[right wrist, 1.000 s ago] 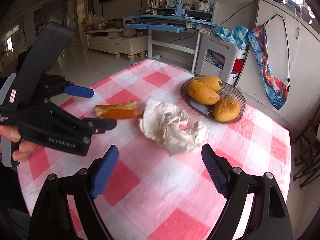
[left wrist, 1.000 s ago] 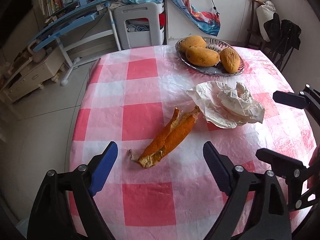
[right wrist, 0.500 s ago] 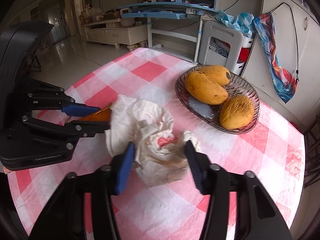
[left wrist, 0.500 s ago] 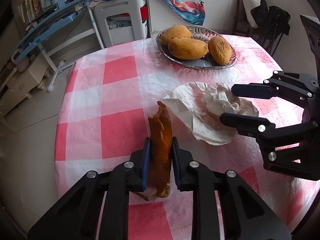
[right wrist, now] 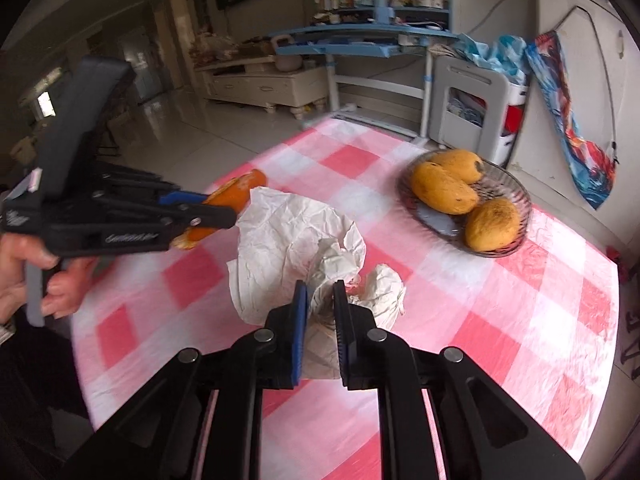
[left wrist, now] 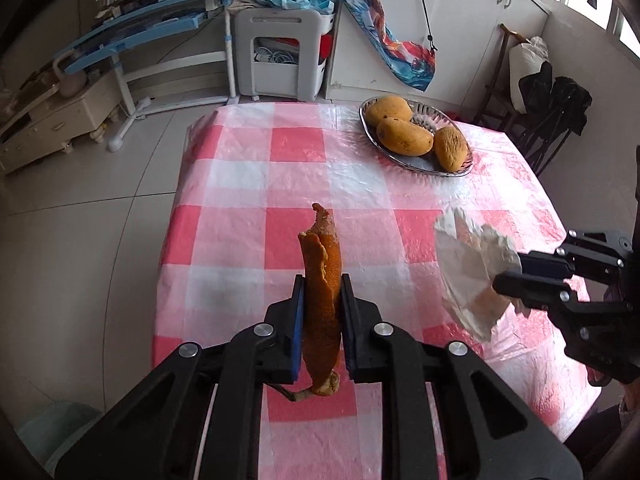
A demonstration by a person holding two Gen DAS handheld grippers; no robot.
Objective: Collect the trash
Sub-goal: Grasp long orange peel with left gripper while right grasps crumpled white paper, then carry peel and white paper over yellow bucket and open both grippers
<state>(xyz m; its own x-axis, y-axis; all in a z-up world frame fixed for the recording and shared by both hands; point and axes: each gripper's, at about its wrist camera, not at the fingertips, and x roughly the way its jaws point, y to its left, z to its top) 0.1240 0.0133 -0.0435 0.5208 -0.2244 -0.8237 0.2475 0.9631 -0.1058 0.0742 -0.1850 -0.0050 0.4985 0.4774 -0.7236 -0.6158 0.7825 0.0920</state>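
My left gripper (left wrist: 322, 284) is shut on a long orange fruit peel (left wrist: 322, 280) and holds it upright above the red-and-white checked table (left wrist: 248, 184). My right gripper (right wrist: 320, 294) is shut on a crumpled white paper (right wrist: 296, 236) and holds it off the table. In the left wrist view the paper (left wrist: 468, 268) hangs from the right gripper (left wrist: 506, 276) at the right. In the right wrist view the left gripper (right wrist: 216, 210) holds the peel (right wrist: 236, 190) at the left, just beside the paper.
A glass dish (left wrist: 460, 170) with three mangoes (left wrist: 404, 142) stands at the table's far right; it also shows in the right wrist view (right wrist: 516, 192). A white stool (left wrist: 280, 56) and a blue desk (left wrist: 140, 28) stand beyond the table. A pale bin (left wrist: 68, 424) sits on the floor at lower left.
Both grippers closed, the left on the peel and the right on the paper, and both have lifted their loads off the table.
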